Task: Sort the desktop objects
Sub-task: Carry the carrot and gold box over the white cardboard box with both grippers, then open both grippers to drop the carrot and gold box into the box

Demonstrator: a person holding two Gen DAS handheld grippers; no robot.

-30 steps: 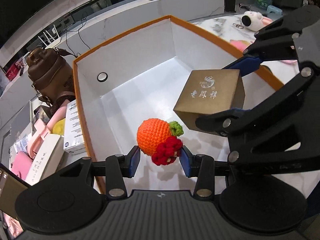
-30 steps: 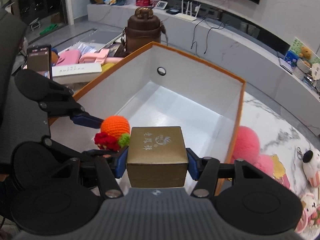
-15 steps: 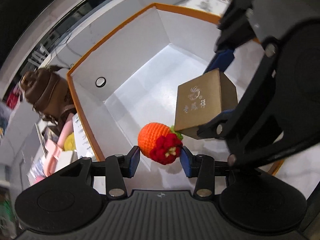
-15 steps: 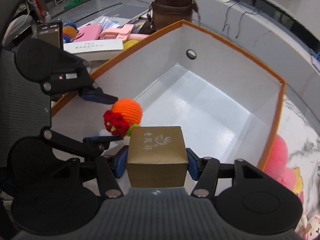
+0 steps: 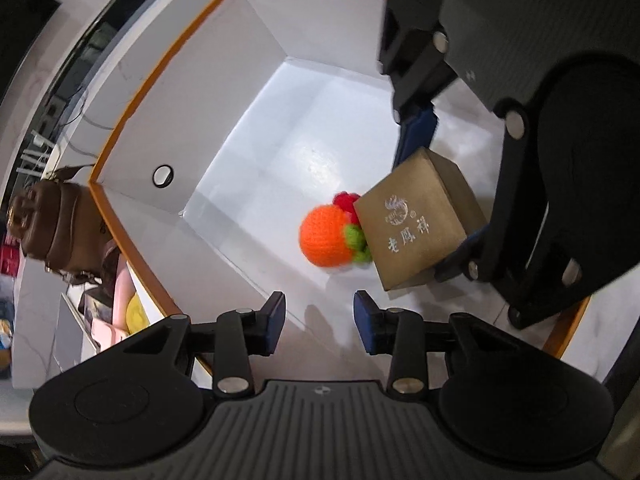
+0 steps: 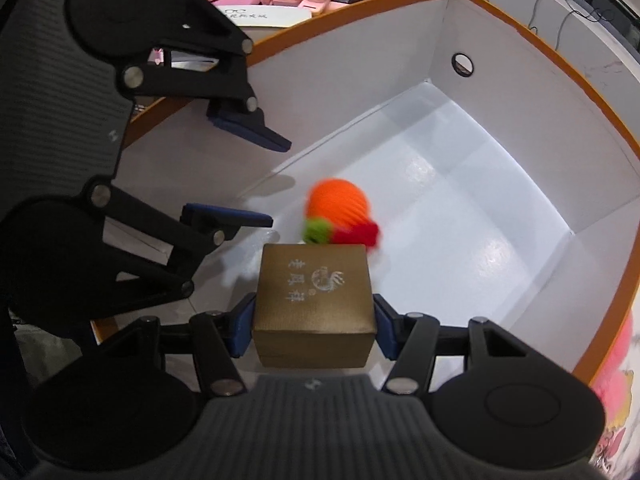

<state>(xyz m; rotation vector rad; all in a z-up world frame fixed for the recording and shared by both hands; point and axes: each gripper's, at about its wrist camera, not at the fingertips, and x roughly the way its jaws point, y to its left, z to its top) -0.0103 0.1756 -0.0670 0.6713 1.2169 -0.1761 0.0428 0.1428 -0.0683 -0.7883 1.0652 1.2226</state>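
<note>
A crocheted orange toy (image 5: 326, 236) with green leaf and red berries is loose inside the white, orange-rimmed box (image 5: 224, 76), blurred, beside the gold gift box. It also shows in the right wrist view (image 6: 340, 212). My left gripper (image 5: 319, 322) is open and empty above the box floor, also seen in the right wrist view (image 6: 256, 184). My right gripper (image 6: 314, 330) is shut on the gold gift box (image 6: 314, 304) with silver characters, held over the box interior. The gift box also shows in the left wrist view (image 5: 416, 220).
A brown leather bag (image 5: 52, 228) stands outside the box's far-left corner. Pink items, a yellow item and white cartons (image 6: 260, 14) lie along the box's left side. A pink plush (image 6: 616, 376) lies outside the right rim on the marble top.
My left gripper has opened and let go of the orange toy, which has dropped into the box beside the gift box. Both grippers have moved lower over the box.
</note>
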